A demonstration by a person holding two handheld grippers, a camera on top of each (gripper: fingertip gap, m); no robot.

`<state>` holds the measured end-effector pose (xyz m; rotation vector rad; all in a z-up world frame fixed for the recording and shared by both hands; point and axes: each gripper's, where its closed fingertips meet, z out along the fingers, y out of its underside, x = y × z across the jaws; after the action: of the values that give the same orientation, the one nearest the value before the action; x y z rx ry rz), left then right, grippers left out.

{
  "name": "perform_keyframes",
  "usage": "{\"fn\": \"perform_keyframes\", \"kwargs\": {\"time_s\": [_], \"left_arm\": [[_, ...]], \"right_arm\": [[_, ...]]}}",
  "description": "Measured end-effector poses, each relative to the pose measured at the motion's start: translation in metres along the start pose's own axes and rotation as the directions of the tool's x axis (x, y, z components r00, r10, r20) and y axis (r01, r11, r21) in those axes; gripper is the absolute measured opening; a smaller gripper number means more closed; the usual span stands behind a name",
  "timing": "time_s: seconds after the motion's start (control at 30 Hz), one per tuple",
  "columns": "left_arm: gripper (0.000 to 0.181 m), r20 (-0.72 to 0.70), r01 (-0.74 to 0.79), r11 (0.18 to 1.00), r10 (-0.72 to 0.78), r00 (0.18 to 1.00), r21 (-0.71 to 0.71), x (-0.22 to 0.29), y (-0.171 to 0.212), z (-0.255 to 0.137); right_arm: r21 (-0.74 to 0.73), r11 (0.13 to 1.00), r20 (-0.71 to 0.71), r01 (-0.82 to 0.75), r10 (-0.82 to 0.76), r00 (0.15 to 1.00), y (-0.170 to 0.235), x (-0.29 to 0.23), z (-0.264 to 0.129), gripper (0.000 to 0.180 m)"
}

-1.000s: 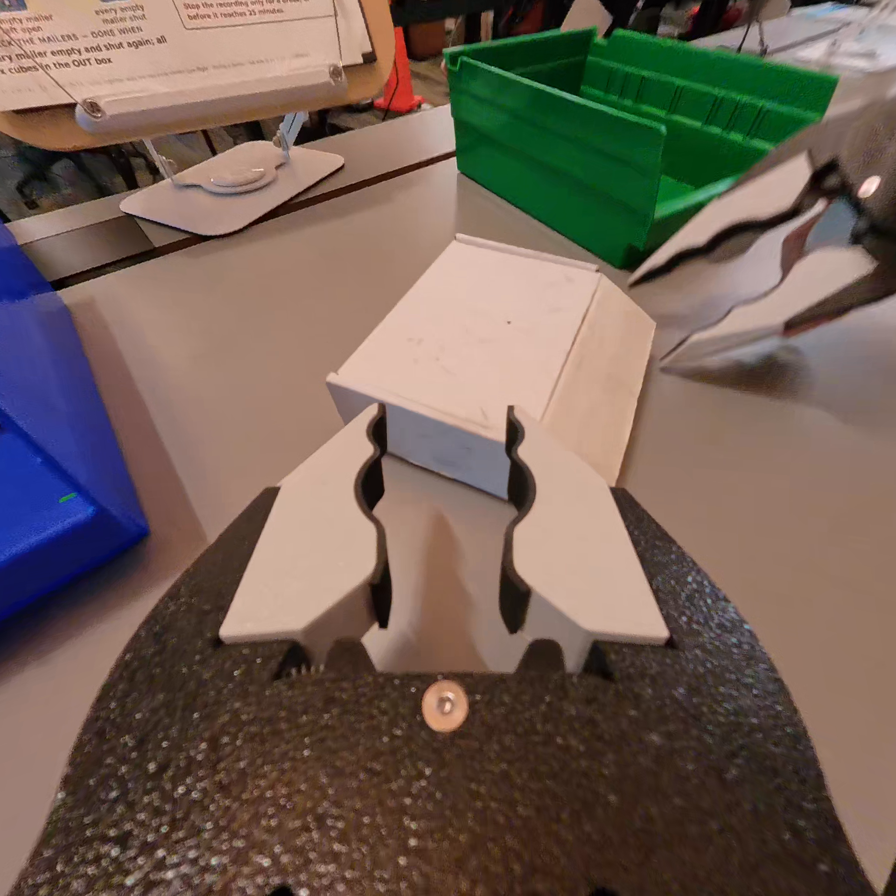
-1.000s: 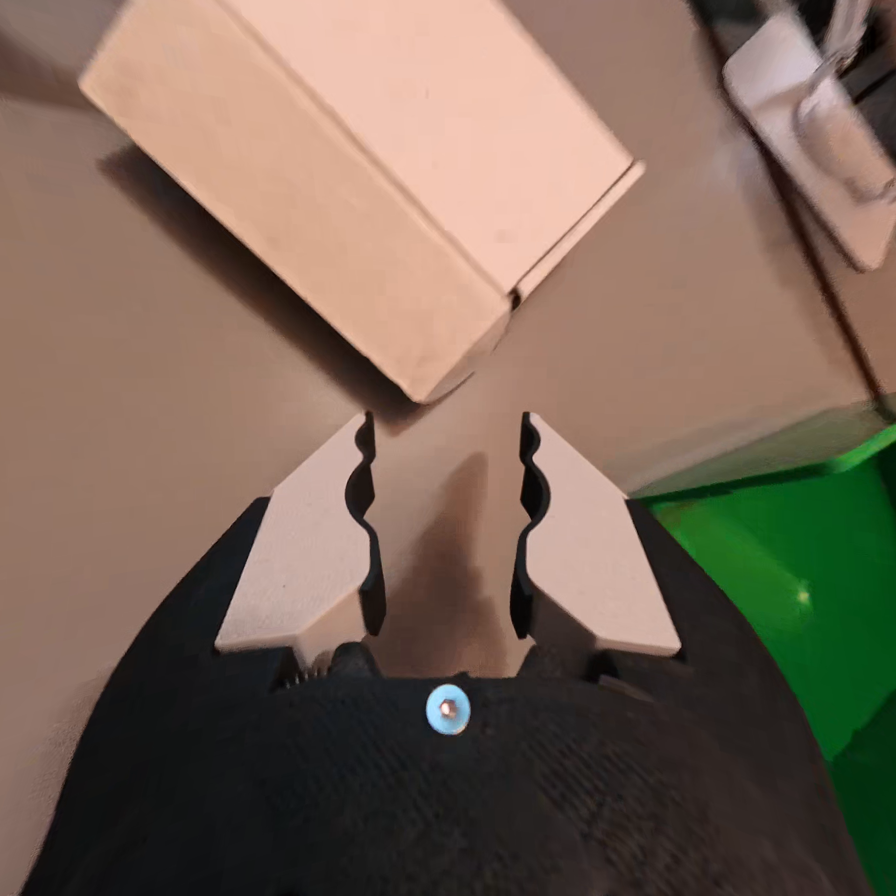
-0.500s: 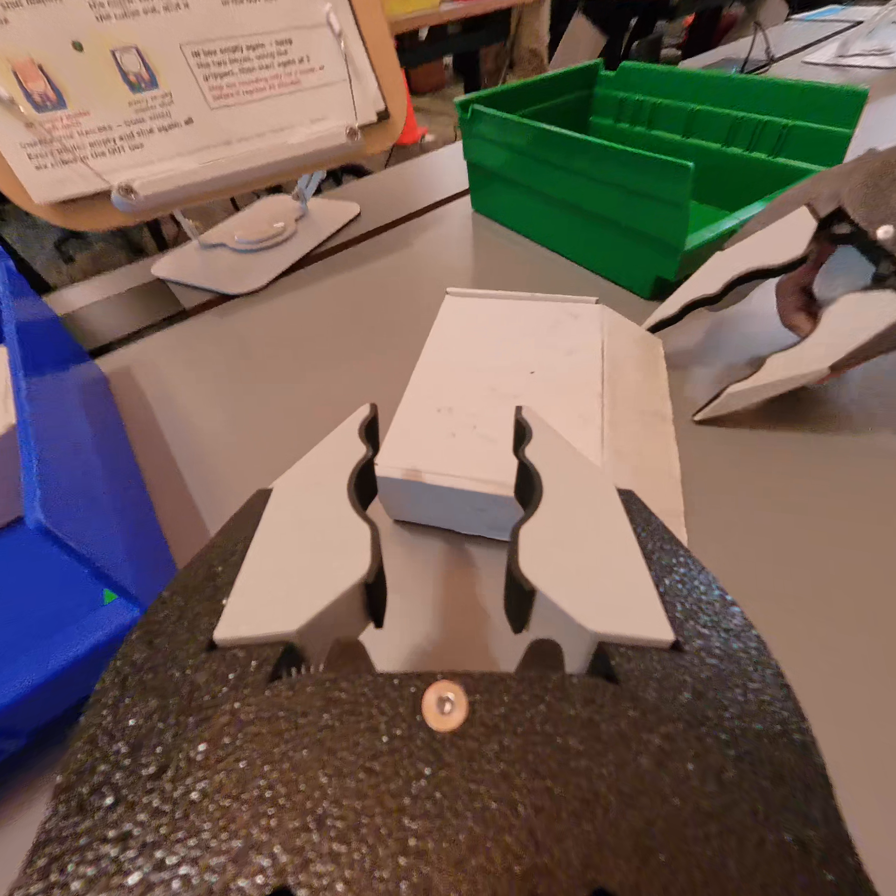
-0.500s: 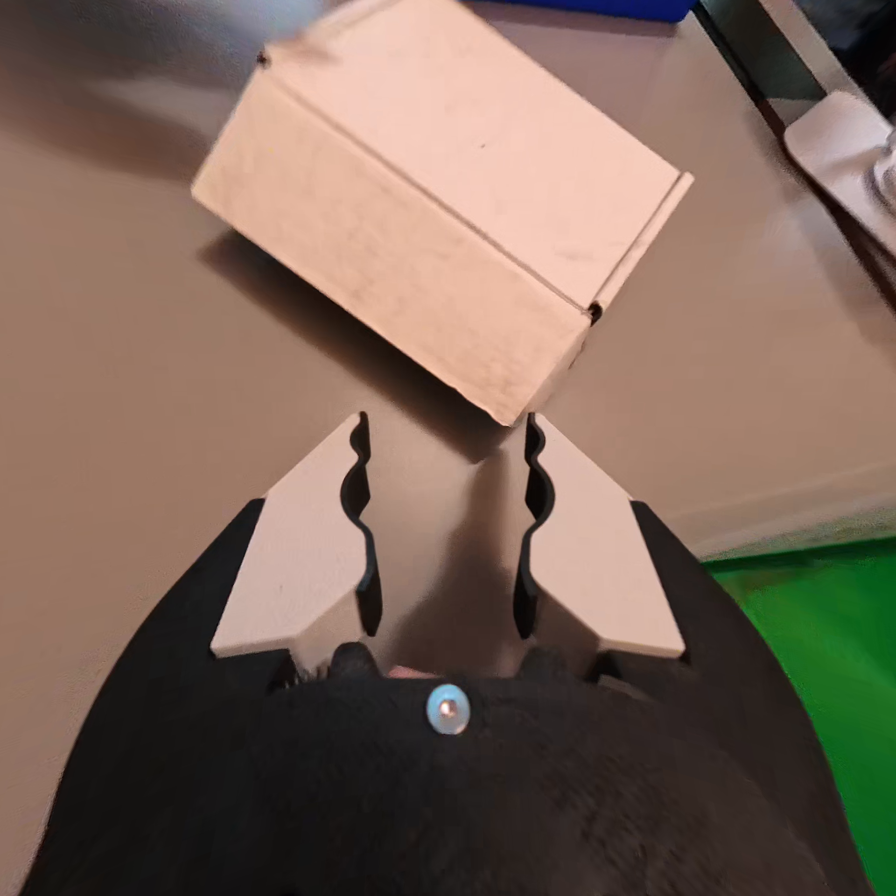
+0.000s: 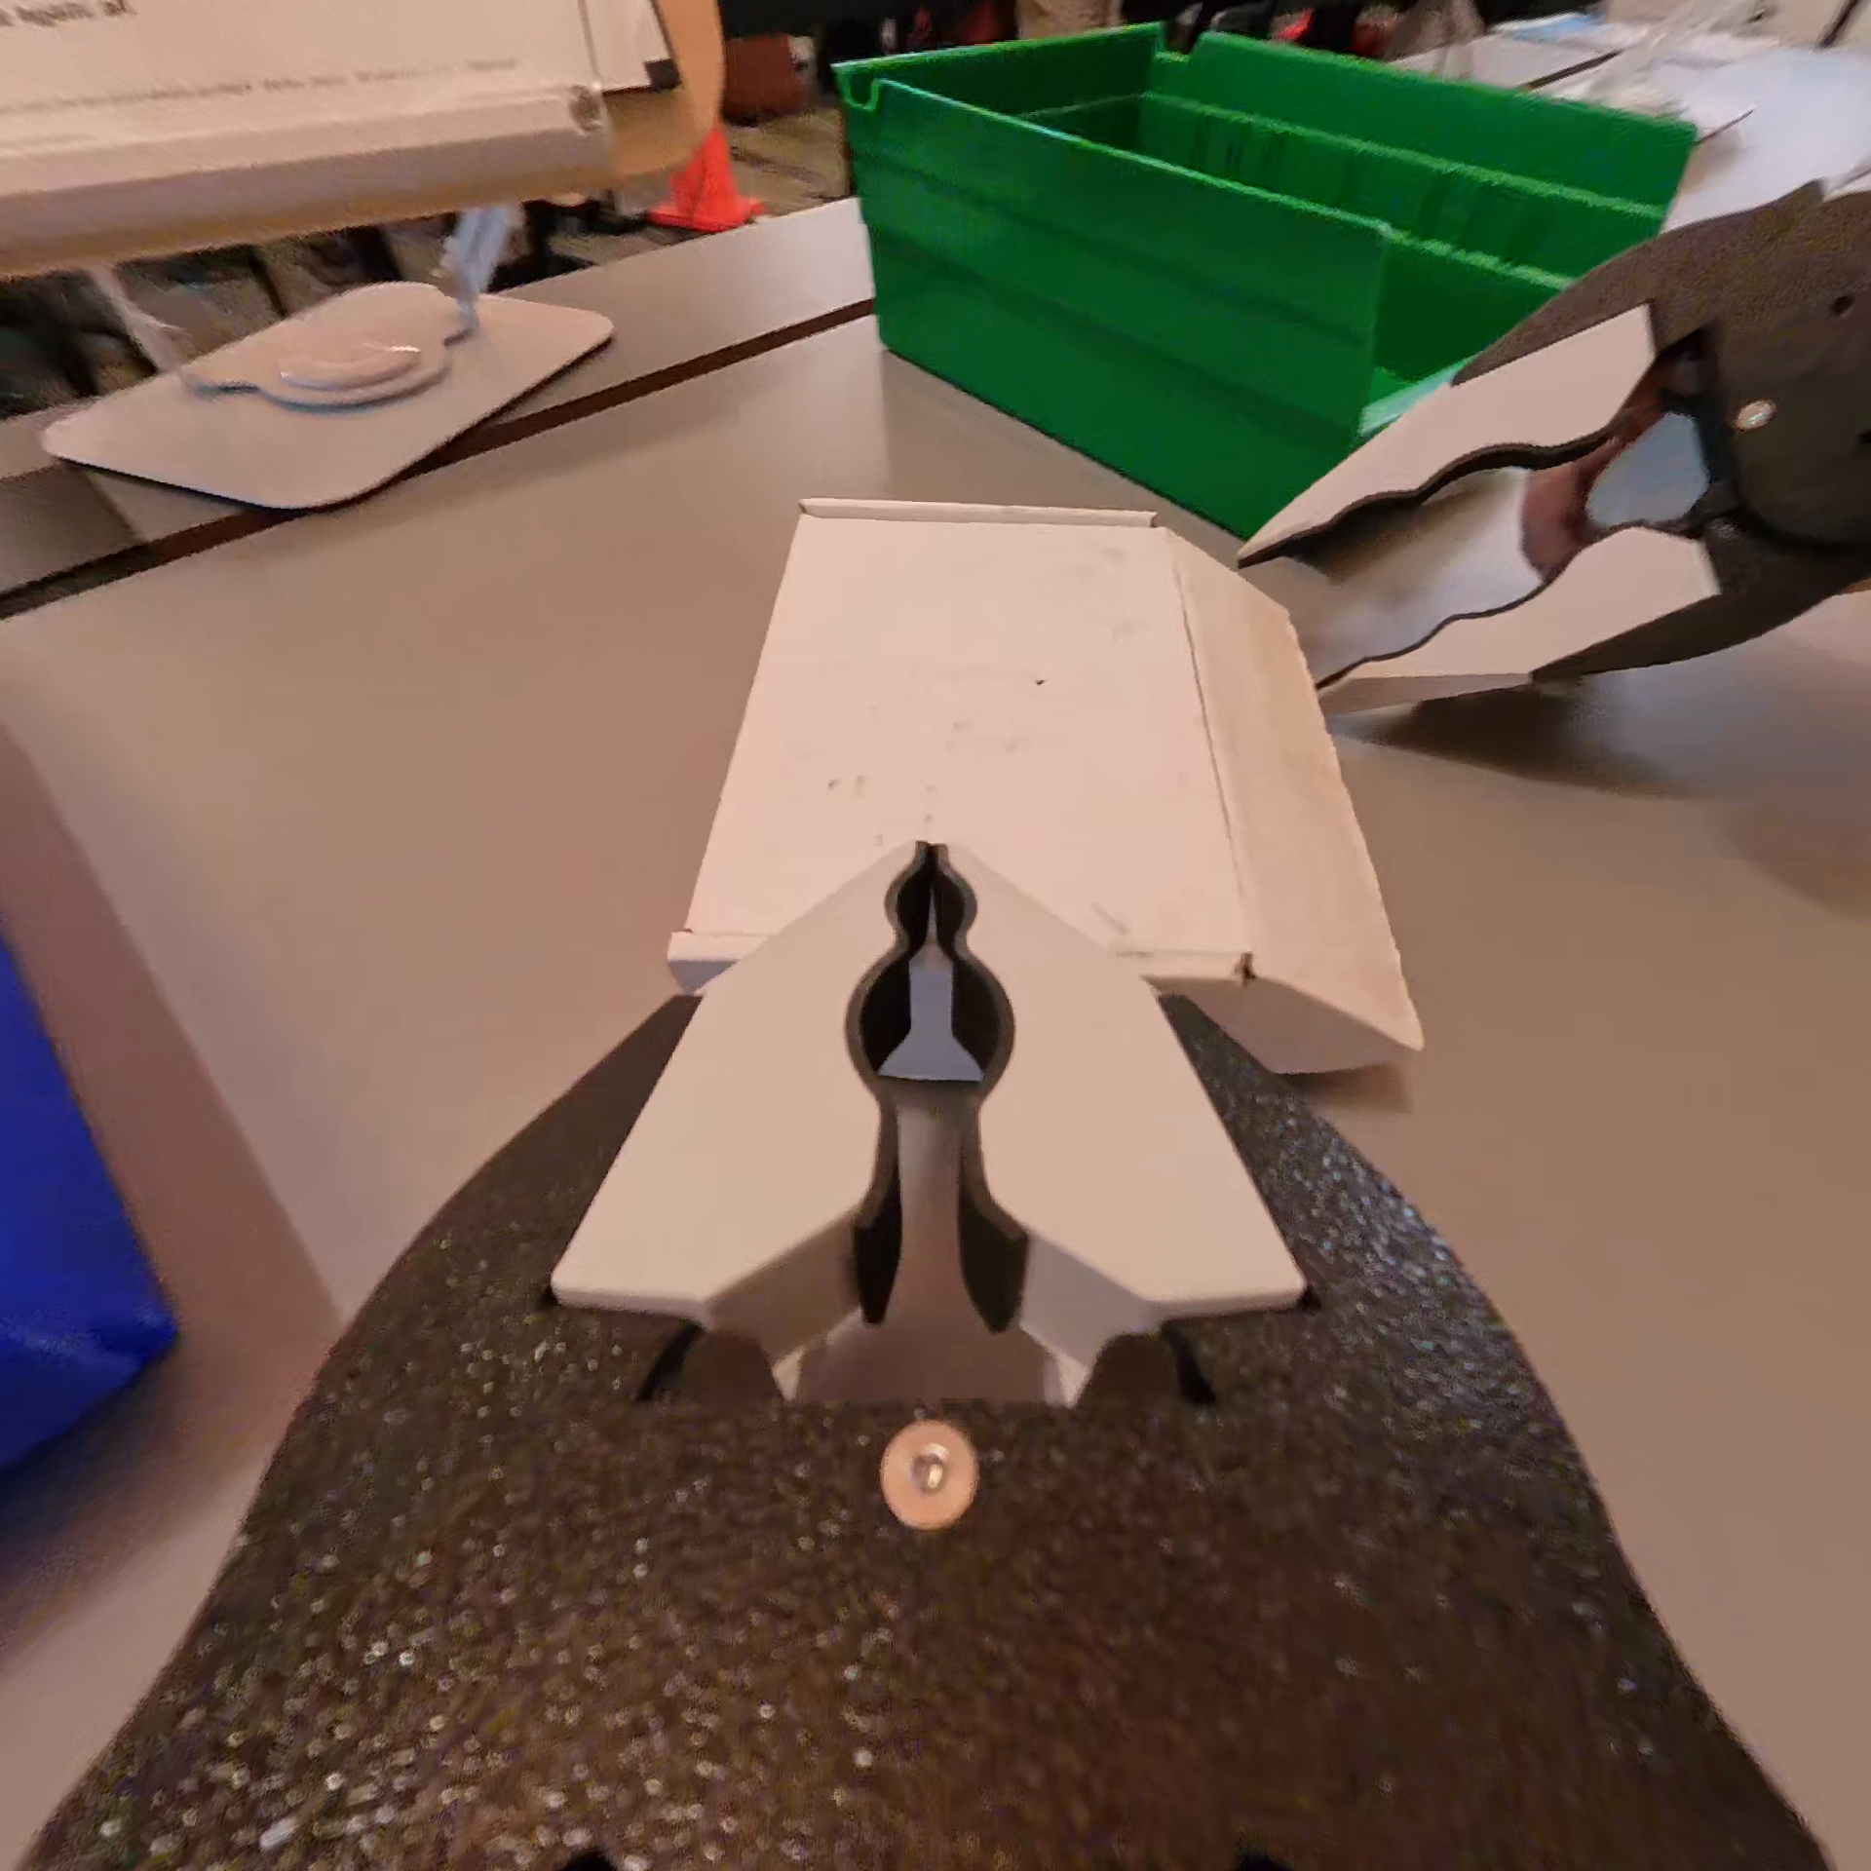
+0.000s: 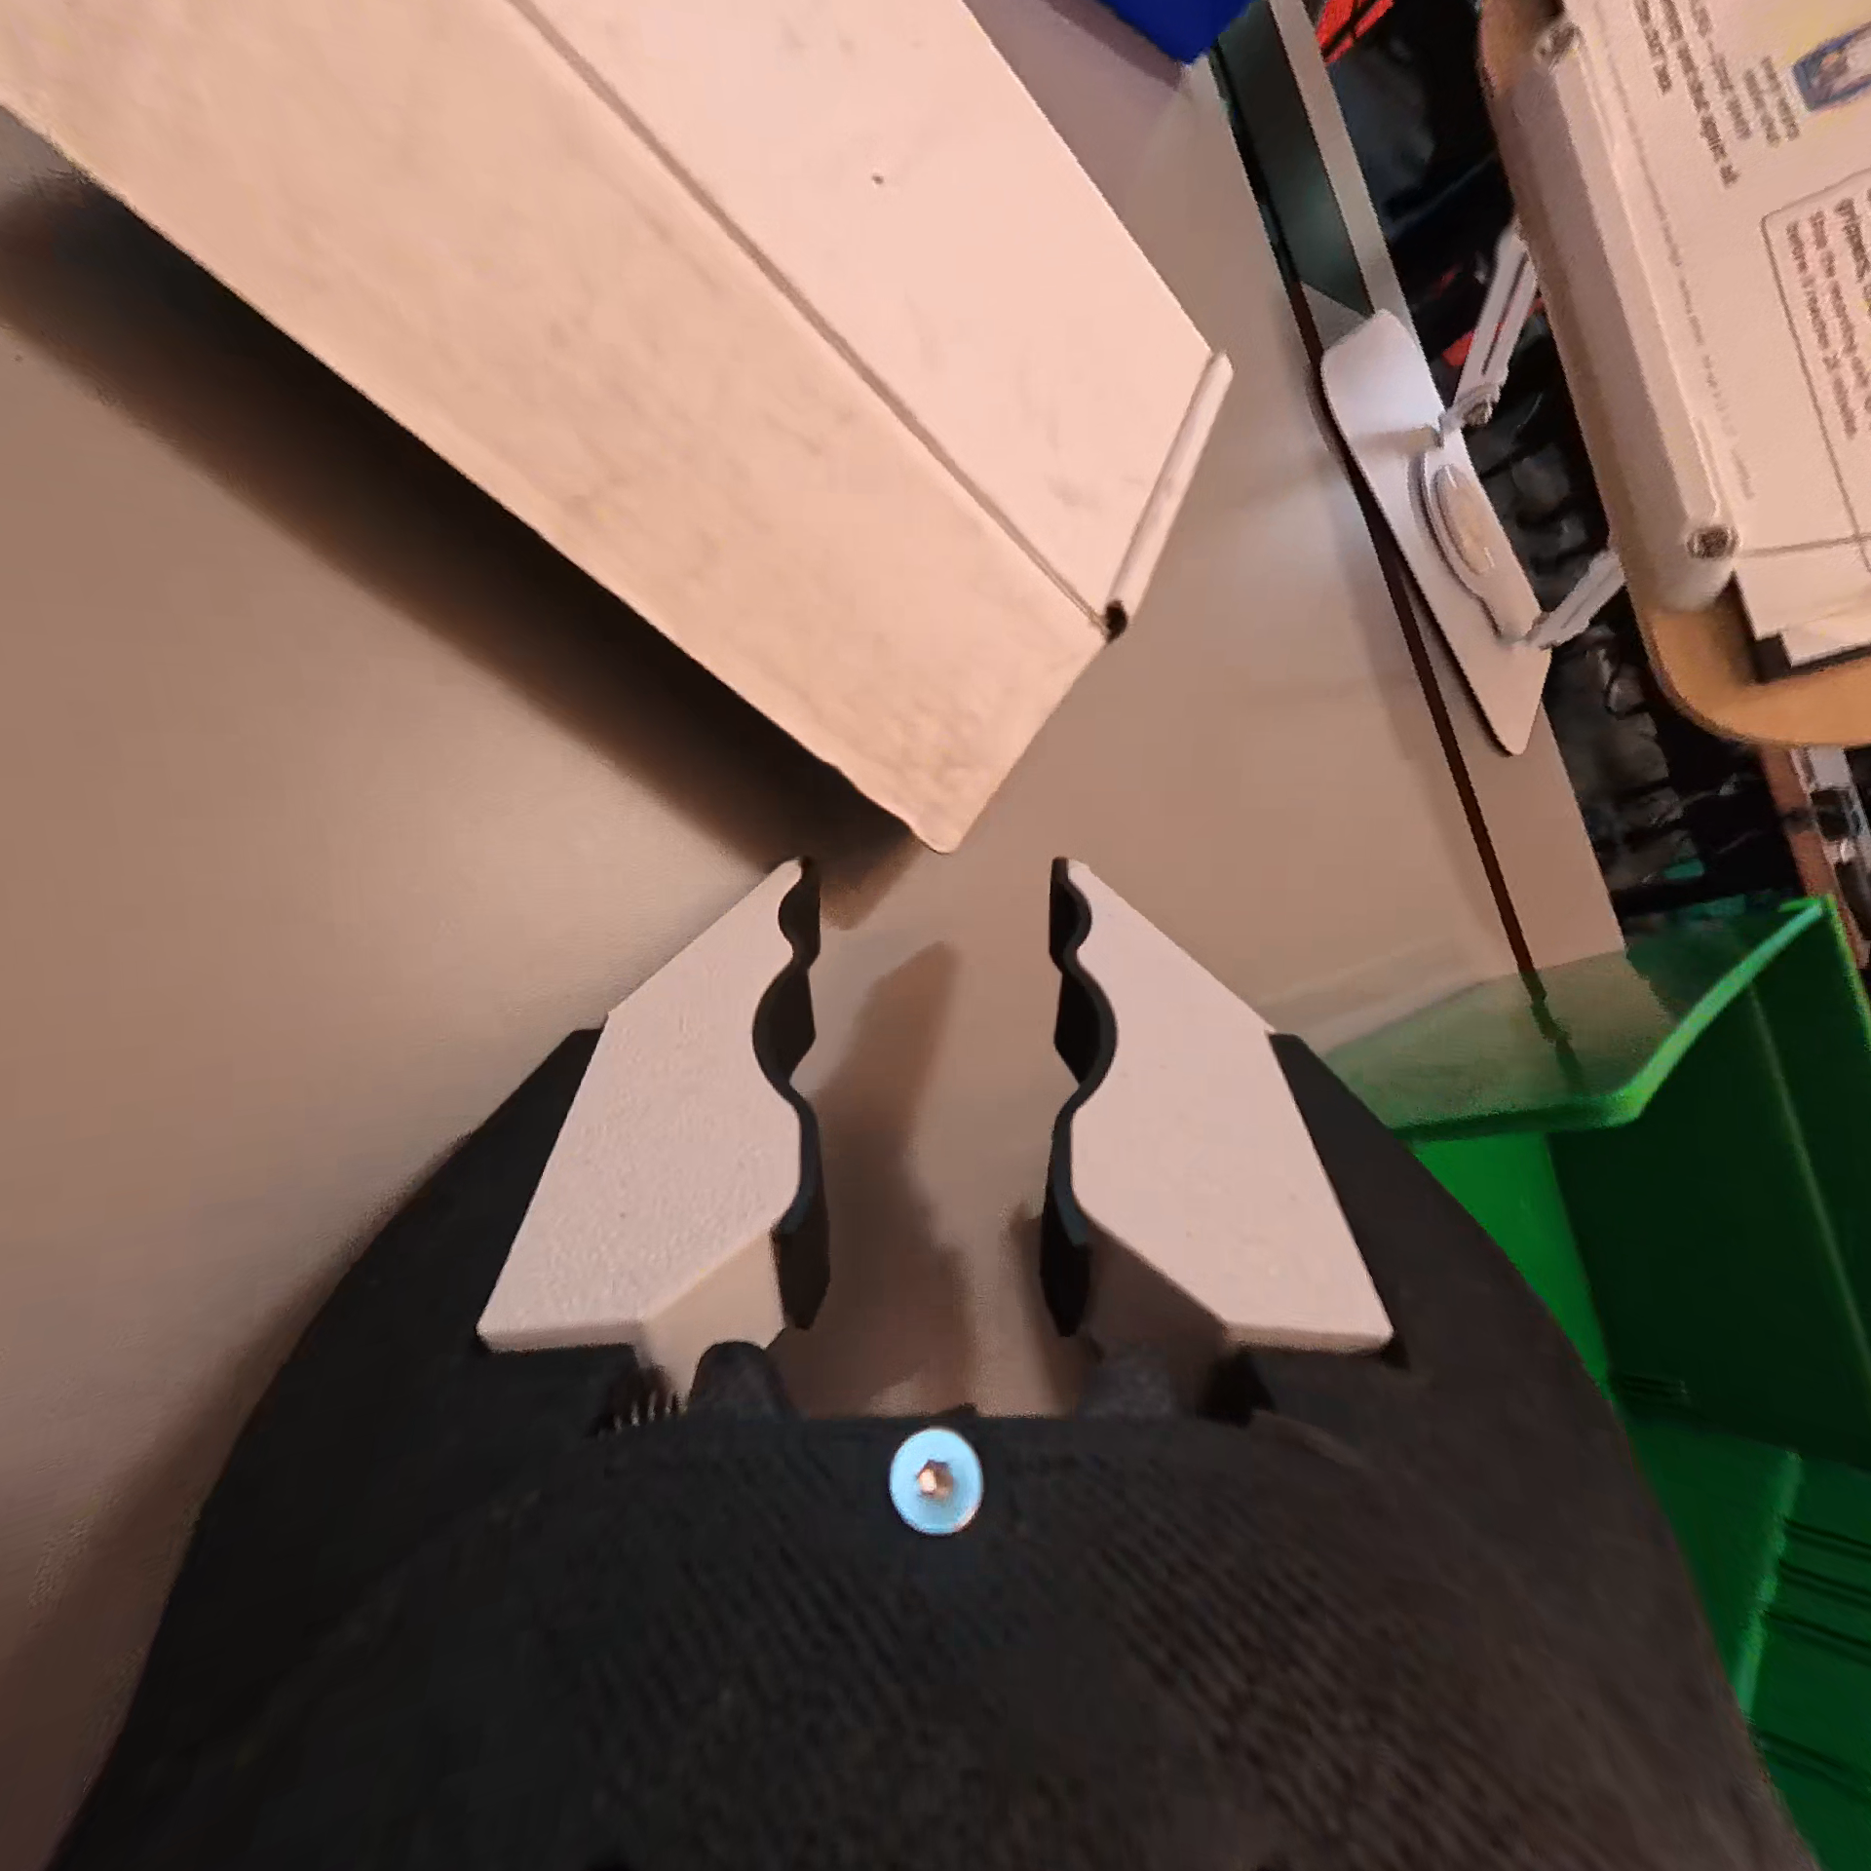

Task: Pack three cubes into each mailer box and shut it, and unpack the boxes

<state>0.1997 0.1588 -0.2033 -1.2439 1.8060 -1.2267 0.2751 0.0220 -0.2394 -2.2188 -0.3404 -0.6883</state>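
A closed white mailer box (image 5: 972, 709) lies on the grey table (image 5: 456, 810). My left gripper (image 5: 926, 850) is shut, its fingertips meeting over the near end of the box lid, and I see nothing between the pads. Through the gap behind the tips the box's near wall shows. My right gripper (image 6: 931, 896) is open and empty, its tips just short of a corner of the box (image 6: 709, 304). It also shows in the left wrist view (image 5: 1281, 623), beside the box's far right side.
A green bin (image 5: 1114, 283) stands behind the box, to the right; it also shows in the right wrist view (image 6: 1671, 1215). A blue bin (image 5: 61, 1215) is at the left edge. A stand with an instruction sheet (image 5: 324, 395) sits at the back left.
My left jaws have closed from wide open, and the gripper has moved forward so its tips sit over the box lid. The right gripper has come nearer the box corner and narrowed a little.
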Motion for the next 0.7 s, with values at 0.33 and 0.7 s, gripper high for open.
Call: {"fn": "perform_keyframes", "kwargs": {"time_s": [0.33,0.7], "left_arm": [[0.000,-0.213,-0.136,0.991,0.136,0.968,0.015,-0.006,0.000,0.000],[0.000,-0.197,-0.117,0.993,0.117,0.973,0.011,-0.013,0.000,0.002]], "right_arm": [[0.047,0.999,0.014,-0.011,0.011,1.000,-0.007,-0.004,0.002,0.049],[0.036,0.984,-0.084,0.175,-0.172,0.982,-0.023,-0.016,0.007,0.025]]}}
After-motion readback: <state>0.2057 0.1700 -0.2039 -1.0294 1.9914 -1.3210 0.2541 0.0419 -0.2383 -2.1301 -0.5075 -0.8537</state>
